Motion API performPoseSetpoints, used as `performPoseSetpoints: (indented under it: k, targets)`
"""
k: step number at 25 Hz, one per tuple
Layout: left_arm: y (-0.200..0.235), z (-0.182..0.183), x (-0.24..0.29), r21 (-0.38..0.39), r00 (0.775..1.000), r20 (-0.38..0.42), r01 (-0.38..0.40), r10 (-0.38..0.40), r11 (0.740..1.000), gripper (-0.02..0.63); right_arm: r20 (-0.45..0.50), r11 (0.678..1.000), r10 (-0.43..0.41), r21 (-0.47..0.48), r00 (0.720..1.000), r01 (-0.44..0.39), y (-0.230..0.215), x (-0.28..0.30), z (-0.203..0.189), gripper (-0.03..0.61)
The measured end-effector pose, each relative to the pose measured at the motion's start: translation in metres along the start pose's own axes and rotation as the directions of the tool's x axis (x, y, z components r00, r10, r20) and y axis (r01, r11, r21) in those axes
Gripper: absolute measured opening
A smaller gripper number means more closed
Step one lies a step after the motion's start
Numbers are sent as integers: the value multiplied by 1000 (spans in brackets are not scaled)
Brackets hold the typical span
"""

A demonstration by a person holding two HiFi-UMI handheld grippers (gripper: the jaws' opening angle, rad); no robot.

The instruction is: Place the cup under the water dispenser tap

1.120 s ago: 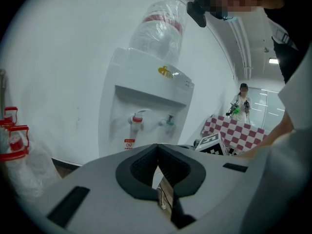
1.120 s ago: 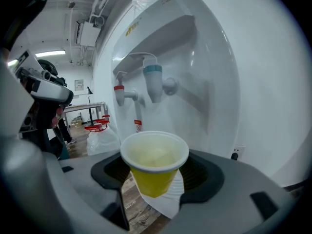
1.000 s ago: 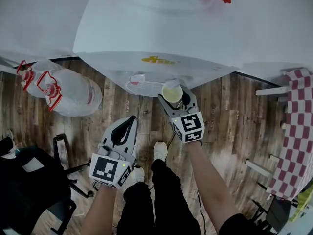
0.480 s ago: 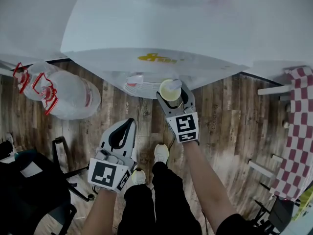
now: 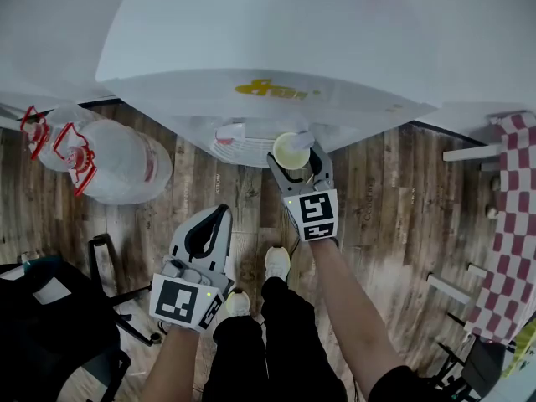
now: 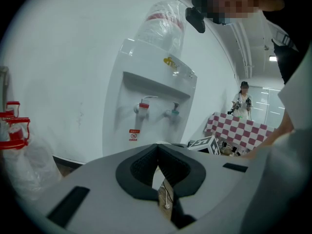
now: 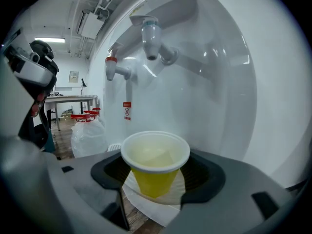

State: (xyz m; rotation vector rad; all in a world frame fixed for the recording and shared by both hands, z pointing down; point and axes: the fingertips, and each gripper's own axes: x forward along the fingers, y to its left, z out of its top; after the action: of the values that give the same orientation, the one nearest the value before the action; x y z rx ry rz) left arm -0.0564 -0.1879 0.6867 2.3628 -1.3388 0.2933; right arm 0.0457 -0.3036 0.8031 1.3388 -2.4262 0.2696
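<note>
A yellow paper cup [image 7: 155, 167] with a white rim stands upright between the pads of my right gripper [image 7: 156, 172], which is shut on it. The cup hangs right under the pale blue tap [image 7: 151, 35] of the white water dispenser [image 5: 268, 48], above the white drip tray [image 7: 146, 201]. A red tap [image 7: 113, 67] is to its left. In the head view the cup [image 5: 291, 151] and right gripper [image 5: 295, 159] are at the dispenser's front edge. My left gripper [image 5: 219, 214] hangs back over the floor, shut and empty. Its view shows the left gripper's [image 6: 157, 150] tips meeting.
Large clear water bottles with red handles [image 5: 109, 162] lie on the wooden floor at the left. A black chair [image 5: 50, 308] stands at the lower left, a red-checked table [image 5: 511, 224] at the right. The person's shoes [image 5: 274, 260] are between the grippers. Another person [image 6: 242, 101] stands far off.
My right gripper has sunk a little with the cup and sits closer in under the dispenser's front. The left gripper has stayed where it was.
</note>
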Motion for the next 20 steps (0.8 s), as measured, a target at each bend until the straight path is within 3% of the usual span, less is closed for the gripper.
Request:
performPoseSetpoints:
  k: [20]
  targets:
    - [1, -10, -3, -6, 1000, -13, 14, -14, 1000, 9, -57, 1000, -23, 20, 998, 24, 3, 3, -18, 345]
